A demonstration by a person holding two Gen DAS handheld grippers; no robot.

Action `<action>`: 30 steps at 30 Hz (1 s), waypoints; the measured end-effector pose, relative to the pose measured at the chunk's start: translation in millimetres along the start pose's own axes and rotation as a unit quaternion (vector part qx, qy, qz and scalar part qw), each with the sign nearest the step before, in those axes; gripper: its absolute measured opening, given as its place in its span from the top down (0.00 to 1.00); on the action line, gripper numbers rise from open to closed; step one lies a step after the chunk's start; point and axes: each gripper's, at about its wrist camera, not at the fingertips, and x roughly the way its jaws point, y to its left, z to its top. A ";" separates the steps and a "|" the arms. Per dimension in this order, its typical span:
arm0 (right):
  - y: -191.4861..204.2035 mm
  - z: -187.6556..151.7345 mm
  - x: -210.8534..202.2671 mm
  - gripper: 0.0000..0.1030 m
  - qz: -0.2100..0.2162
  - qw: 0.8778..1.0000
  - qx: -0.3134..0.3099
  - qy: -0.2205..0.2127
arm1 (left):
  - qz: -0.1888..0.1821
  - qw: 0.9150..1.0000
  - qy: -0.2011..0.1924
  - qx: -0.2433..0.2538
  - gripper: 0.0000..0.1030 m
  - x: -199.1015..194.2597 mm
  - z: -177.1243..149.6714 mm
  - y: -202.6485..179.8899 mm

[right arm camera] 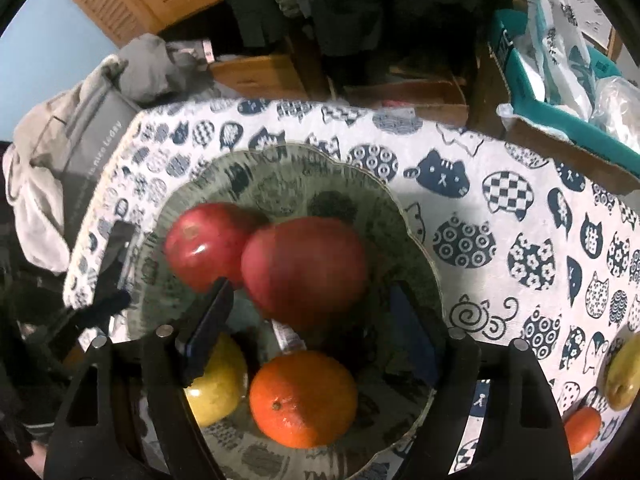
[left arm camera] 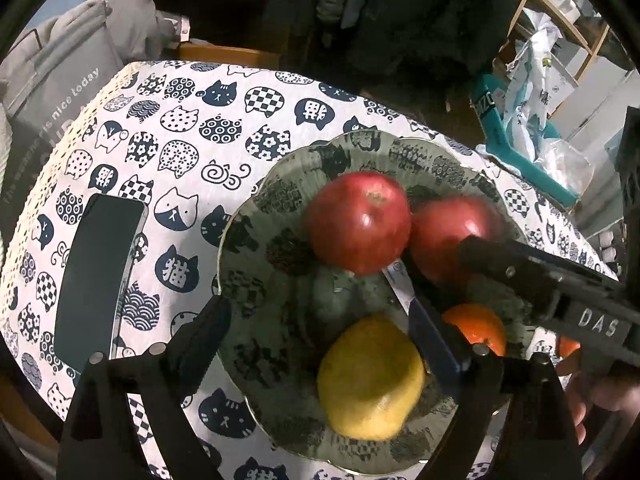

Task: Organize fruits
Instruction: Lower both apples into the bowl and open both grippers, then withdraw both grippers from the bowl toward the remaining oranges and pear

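A green patterned bowl [left arm camera: 256,216] [right arm camera: 404,216] on the cat-print tablecloth holds two red apples [left arm camera: 358,222] [left arm camera: 444,228], a yellow pear [left arm camera: 370,378] and an orange [left arm camera: 478,326]. In the right wrist view the apples [right arm camera: 204,244] [right arm camera: 304,270], pear [right arm camera: 218,388] and orange [right arm camera: 302,398] lie between my fingers. My left gripper [left arm camera: 320,328] is open and empty over the bowl. My right gripper [right arm camera: 312,312] is open above the bowl, around the nearer apple; I cannot tell whether it touches. It shows in the left wrist view [left arm camera: 532,276].
A dark phone [left arm camera: 96,280] lies on the cloth left of the bowl. Another pear [right arm camera: 624,376] and small orange [right arm camera: 582,428] lie on the cloth at the right. A grey bag [left arm camera: 52,80] stands past the left table edge, a teal box [right arm camera: 560,92] at the back right.
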 end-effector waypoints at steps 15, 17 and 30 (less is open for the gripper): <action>1.6 -1.9 -73.3 0.21 -0.057 0.996 -0.023 -0.070 | -0.020 0.998 -0.059 0.025 0.11 -62.6 -2.8 -30.1; 0.5 -3.8 -86.3 0.21 -0.071 0.994 -0.027 -0.080 | -0.027 0.997 -0.068 0.031 0.11 -71.7 -3.6 -36.8; -26.5 -32.0 -161.3 0.21 -0.136 0.983 -0.036 -0.118 | -0.055 0.991 -0.104 0.060 0.11 -116.7 -15.0 -77.4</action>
